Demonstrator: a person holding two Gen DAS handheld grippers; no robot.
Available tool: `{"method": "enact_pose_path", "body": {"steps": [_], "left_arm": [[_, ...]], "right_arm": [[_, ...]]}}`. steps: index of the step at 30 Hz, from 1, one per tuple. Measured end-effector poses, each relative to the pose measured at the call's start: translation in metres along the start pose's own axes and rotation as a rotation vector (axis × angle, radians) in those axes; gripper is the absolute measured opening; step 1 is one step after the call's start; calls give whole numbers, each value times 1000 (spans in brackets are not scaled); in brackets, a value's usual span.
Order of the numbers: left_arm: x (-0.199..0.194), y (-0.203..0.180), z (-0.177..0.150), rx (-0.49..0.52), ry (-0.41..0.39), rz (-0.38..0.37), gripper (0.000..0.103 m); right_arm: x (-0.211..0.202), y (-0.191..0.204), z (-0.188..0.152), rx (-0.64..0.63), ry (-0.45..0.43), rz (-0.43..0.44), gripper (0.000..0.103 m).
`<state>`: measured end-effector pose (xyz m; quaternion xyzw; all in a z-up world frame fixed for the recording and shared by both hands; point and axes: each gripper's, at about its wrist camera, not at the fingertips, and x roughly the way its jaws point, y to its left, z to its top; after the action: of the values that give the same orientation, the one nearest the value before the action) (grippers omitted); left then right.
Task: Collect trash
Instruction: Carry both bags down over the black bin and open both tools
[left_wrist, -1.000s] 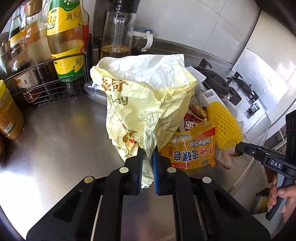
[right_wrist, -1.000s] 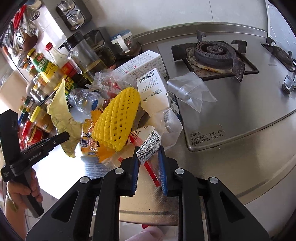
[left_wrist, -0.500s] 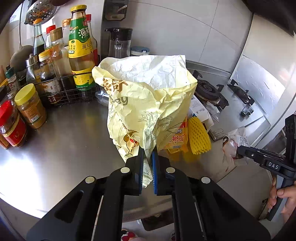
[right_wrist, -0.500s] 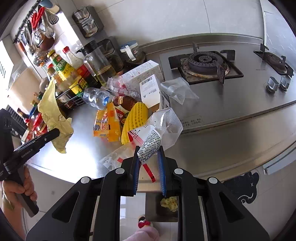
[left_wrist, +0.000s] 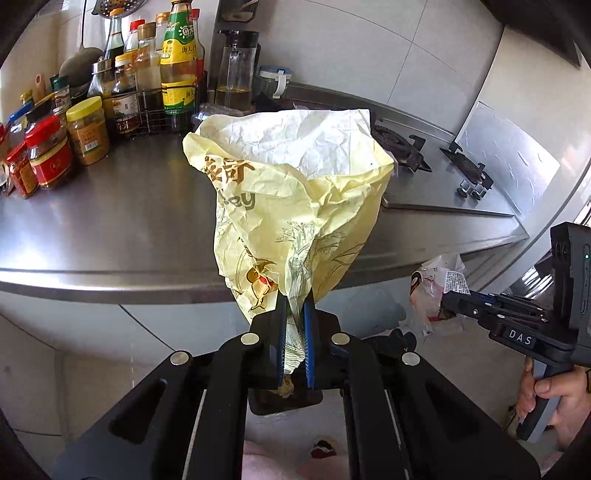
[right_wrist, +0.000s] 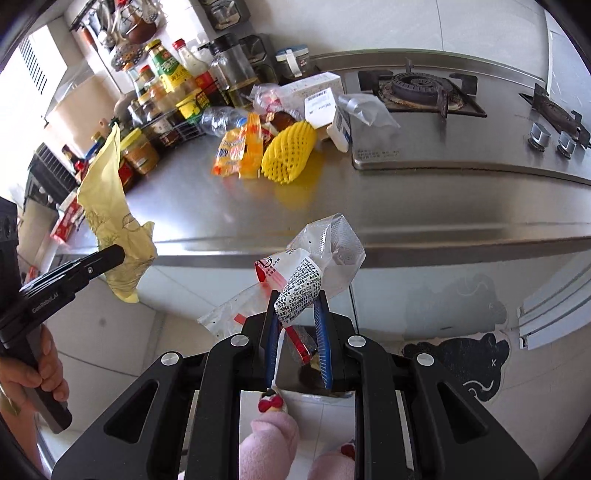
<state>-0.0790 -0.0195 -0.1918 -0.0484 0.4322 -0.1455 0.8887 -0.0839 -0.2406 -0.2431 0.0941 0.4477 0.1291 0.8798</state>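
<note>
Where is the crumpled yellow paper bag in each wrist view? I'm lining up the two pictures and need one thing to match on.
Left wrist view: the yellow paper bag fills the centre, pinched by the left gripper.
Right wrist view: the same bag hangs at the left edge, off the counter's front.
Shared landmark: the gas burner on the steel counter.

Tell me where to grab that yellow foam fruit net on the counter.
Take the yellow foam net across its narrower width near the middle, coming from above. It lies flat on the steel counter, its near side free, and the soft mesh should compress.
</note>
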Motion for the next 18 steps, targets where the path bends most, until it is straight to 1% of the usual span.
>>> {"method": "enact_pose_path", "body": {"steps": [3,8,10,13,18], "left_arm": [[9,-3,-29,-28,41,3,7],[36,-2,-73,-83,131,-1,7],[54,2,-89,-99,174,5,7],[84,9,-113,-142,244,-14,7],[140,19,-142,-172,333,-36,7]], "right_arm": [[11,-4,-27,-25,49,4,20],[44,-12,-66,-44,148,22,20],[62,-16,-80,-37,184,39,20],[92,-19,-101,-40,242,45,20],[142,-21,-125,-91,273,15,20]]}}
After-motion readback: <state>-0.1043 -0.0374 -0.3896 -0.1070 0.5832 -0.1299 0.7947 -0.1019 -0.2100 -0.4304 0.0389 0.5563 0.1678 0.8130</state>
